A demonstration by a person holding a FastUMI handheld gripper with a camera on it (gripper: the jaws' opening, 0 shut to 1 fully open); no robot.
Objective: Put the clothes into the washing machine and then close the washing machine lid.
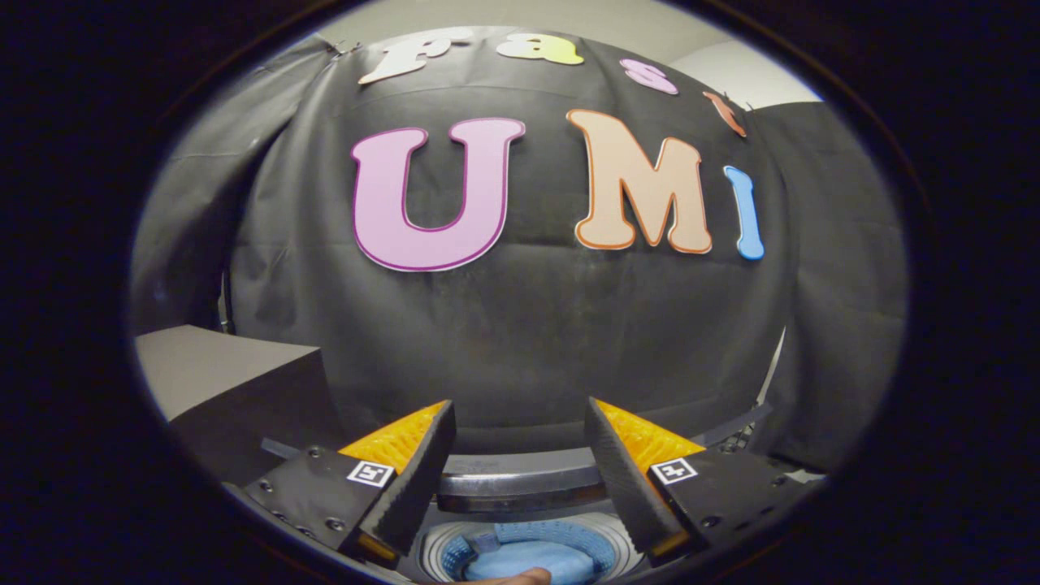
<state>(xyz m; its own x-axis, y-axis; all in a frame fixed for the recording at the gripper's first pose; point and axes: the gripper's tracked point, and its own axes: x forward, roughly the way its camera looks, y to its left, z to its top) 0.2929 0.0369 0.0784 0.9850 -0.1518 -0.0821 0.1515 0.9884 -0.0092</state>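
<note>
1. Two things sit at the far left beyond the fingers: a grey-topped block (219,366) with dark sides, and behind it the black cloth wall (520,341) of the booth, which runs across the whole background.
2. The left finger (406,479) of the gripper (520,479) comes next, a black wedge with an orange ribbed outer face and a small square marker on its mount.
3. Between the two fingers lies a wide gap with nothing in it; the gripper is spread well apart and has hold of nothing.
4. Seen through that gap, just below and ahead of the fingers, is the washing machine (520,487), its dark curved top rim crossing from one finger to the other.
5. Under the rim the round drum opening (435,556) shows a pale ringed wall.
6. Inside the drum lie the clothes (528,556), a light blue bundle that rests low in the tub, between the fingers and beneath them.
7. A small sliver of a fingertip-like shape (520,577) sits at the very near edge of the drum, just in front of the blue cloth; what it is cannot be told for sure.
8. The right finger (626,479) mirrors the left one, black with an orange ribbed face and a marker.
9. Farther right, past that finger, a dark grid-like part (735,439) of the machine's surround meets the cloth wall.
</note>
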